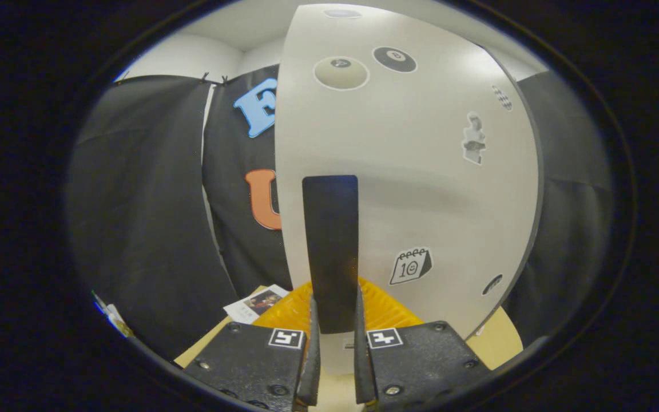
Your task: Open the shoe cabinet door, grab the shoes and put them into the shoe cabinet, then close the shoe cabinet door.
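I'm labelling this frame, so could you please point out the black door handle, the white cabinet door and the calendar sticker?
Black flat door handle point(330, 240): gripper view, mid-length, its lower end between the fingers.
White sticker-covered cabinet door point(421, 189): gripper view, bare panel beside the handle.
Calendar sticker point(411, 266): gripper view, its middle.

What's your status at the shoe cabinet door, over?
Gripper fingers astride the black handle, lower end between them; grip unconfirmed. White shoe cabinet door dead ahead. Yellow item low beyond the fingers.
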Available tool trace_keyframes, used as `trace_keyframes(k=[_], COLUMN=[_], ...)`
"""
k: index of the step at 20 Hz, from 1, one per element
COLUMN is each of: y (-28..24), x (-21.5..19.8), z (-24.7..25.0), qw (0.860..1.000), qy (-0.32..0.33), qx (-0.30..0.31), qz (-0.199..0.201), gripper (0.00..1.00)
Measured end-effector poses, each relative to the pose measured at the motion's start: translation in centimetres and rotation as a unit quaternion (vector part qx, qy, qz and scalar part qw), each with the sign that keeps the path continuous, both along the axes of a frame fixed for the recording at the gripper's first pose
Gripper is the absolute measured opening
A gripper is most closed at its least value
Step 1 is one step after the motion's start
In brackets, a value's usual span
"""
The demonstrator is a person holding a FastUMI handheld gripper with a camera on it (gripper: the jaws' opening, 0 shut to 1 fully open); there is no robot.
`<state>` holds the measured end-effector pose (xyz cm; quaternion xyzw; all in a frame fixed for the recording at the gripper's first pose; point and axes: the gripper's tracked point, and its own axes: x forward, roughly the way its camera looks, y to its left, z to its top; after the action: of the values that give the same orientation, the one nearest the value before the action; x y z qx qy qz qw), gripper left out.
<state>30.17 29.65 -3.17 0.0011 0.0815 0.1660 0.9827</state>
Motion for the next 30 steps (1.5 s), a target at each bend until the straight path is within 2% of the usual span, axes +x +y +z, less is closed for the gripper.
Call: trace_keyframes(k=[7, 12, 17, 22, 26, 30], y=[-5.3, -9.6, -13.7, -18.3, -22.4, -28.7], x=[-6.3, -9.2, -9.4, -11.3, -10.7, -10.0], z=[-0.3, -0.4, -0.2, 0.0, 0.0, 0.5], qw=[0.999, 0.998, 0.998, 1.000, 0.999, 0.995], qy=[0.009, 0.014, 0.024, 0.004, 0.000, -0.002], qx=[0.018, 0.017, 0.031, 0.007, 0.011, 0.010], qz=[0.042, 0.052, 0.052, 0.008, -0.034, -0.099], gripper=[0.26, 0.26, 0.26, 0.19, 0.13, 0.07])
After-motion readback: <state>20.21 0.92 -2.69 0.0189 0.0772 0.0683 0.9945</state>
